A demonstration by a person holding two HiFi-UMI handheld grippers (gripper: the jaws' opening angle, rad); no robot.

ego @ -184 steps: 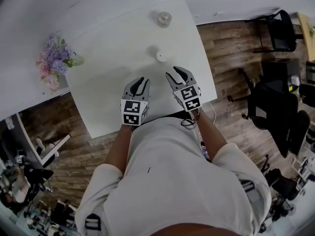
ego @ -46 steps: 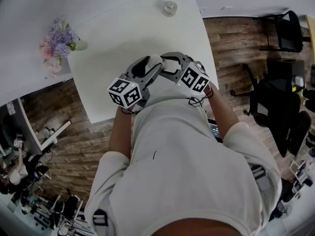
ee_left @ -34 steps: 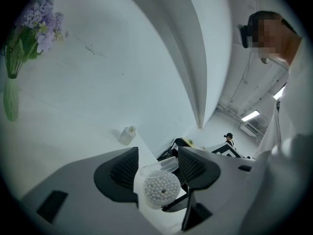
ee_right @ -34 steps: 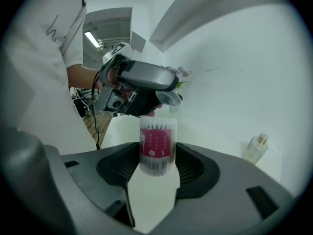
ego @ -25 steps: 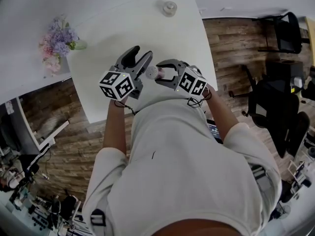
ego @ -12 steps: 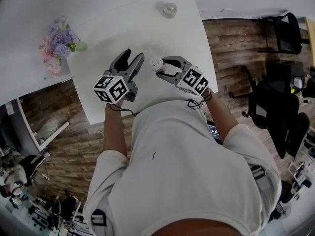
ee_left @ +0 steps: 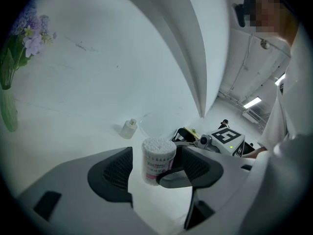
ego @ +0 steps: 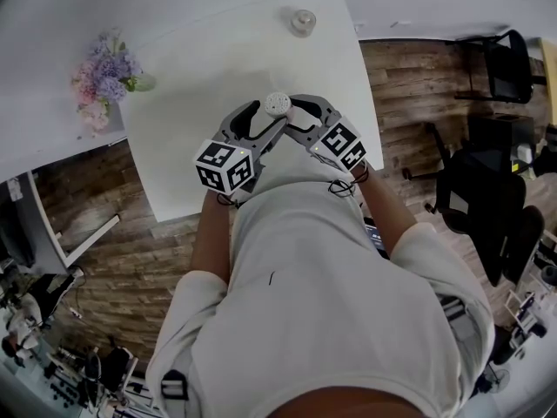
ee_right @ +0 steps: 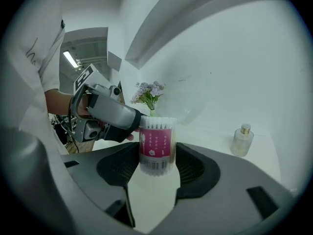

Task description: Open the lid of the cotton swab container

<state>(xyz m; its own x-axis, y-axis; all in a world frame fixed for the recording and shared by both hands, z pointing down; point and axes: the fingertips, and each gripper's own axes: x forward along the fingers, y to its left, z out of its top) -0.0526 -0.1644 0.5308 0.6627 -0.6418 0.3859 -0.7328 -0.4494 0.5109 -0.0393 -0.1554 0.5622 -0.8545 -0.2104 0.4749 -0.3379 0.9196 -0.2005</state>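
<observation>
- White swab tips fill the open top of the cotton swab container (ee_right: 157, 146), a clear tube with a pink label and no lid on it.
- The right gripper (ee_right: 157, 151) has its fingers (ee_right: 117, 168) closed on the container's lower half, one pad on each side. It holds the container upright and clear of the worktop (ego: 200, 68).
- The left gripper (ee_left: 156, 153) has fingers (ee_left: 115, 173) that have just been opening and now stand wide. The container is between them, but a gap shows beside the left pad — they do not press on it.
- In the left gripper view, one dark finger of the right gripper crosses in front of the container's lower part, just inside the left gripper's right finger.
- A clear lid (ee_left: 155, 125) lies on the worktop just beyond the left fingers' tips, behind the container and apart from it.
- A small glass bottle (ee_left: 129, 128) stands on the worktop beyond the left fingers, just left of the lid. From the right gripper it is beyond the fingers and to their right.
- Purple flowers (ee_left: 24, 38) stand well off to the left of the left fingers — and straight behind the container as seen past the right fingers.
</observation>
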